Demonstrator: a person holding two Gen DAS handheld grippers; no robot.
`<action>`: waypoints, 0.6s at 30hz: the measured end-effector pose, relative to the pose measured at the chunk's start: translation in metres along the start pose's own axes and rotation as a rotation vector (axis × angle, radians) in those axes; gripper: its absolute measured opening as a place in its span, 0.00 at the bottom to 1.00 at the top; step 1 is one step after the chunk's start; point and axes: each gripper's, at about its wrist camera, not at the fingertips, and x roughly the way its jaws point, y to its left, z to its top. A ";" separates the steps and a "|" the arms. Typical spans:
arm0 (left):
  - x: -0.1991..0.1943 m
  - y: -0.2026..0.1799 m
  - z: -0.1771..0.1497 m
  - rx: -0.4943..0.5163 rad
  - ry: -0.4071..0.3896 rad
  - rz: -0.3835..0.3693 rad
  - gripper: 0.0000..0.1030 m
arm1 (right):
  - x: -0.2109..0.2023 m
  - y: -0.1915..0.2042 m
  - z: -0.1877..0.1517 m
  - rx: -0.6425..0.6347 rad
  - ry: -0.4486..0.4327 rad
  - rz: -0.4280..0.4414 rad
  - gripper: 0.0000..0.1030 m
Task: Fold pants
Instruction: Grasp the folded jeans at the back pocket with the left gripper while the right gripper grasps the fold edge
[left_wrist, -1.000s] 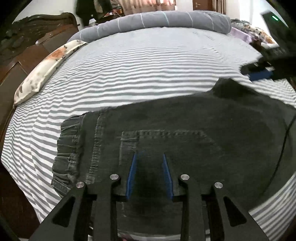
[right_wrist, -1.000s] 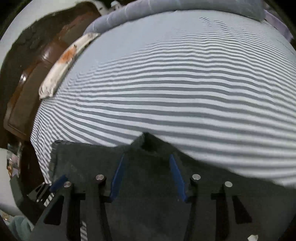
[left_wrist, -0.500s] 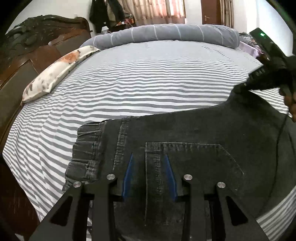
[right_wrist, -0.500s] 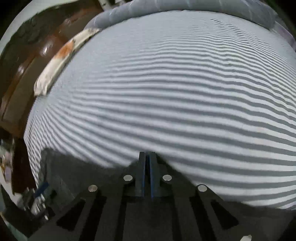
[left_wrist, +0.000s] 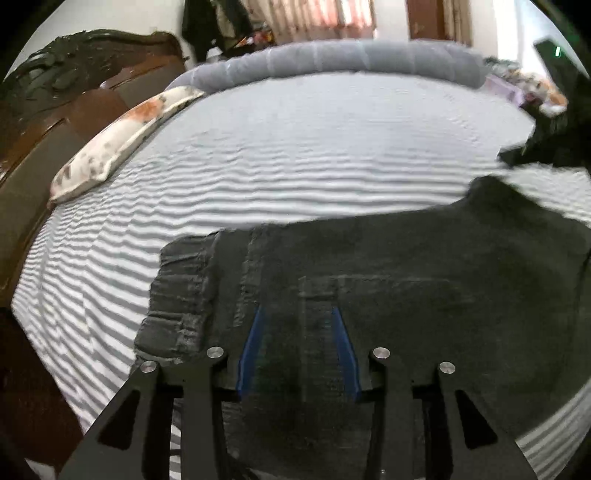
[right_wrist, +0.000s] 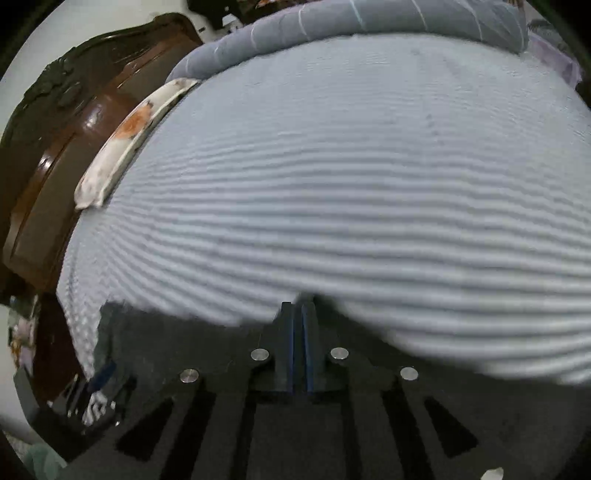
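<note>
Pants: the dark pants (left_wrist: 406, 280) lie flat on the striped bed (left_wrist: 295, 166), along the edge near you, from 9 o'clock to 3 o'clock in the left wrist view. They are spread so that you can fold them without wrinkles.
Waistband: the gathered waistband (left_wrist: 177, 295) is at 9 o'clock of your left claw, and a back pocket (left_wrist: 369, 295) faces up just in front of it.
Left claw: your left claw (left_wrist: 297, 350) is open, its blue pads (left_wrist: 251, 347) apart over the pocket area. It grips nothing. I think it waits there to hold or take the waist end.
Right claw: your right claw (right_wrist: 298, 347) is closed, the two pads pressed together on the far edge of the pants (right_wrist: 184, 339). The cloth makes a small peak at the tips, so I judge a pinch of fabric is between them.
Reason of the hold: this edge is at 12 o'clock from the claw, so you can pull it over the rest.
Risk: the pinch seems thin; it can slip.
Pillow: a flowered pillow (left_wrist: 122, 136) lies at 10 o'clock by the wooden headboard (left_wrist: 55, 110), well apart.
</note>
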 end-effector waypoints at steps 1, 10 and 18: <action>-0.002 -0.003 0.000 0.013 -0.001 -0.015 0.41 | 0.003 0.000 -0.006 0.003 0.017 -0.002 0.07; 0.015 -0.016 -0.007 0.068 0.108 0.041 0.48 | 0.038 -0.028 -0.029 0.122 0.057 -0.002 0.04; -0.017 -0.038 0.008 0.081 0.043 -0.001 0.48 | -0.056 -0.078 -0.051 0.198 -0.120 0.032 0.22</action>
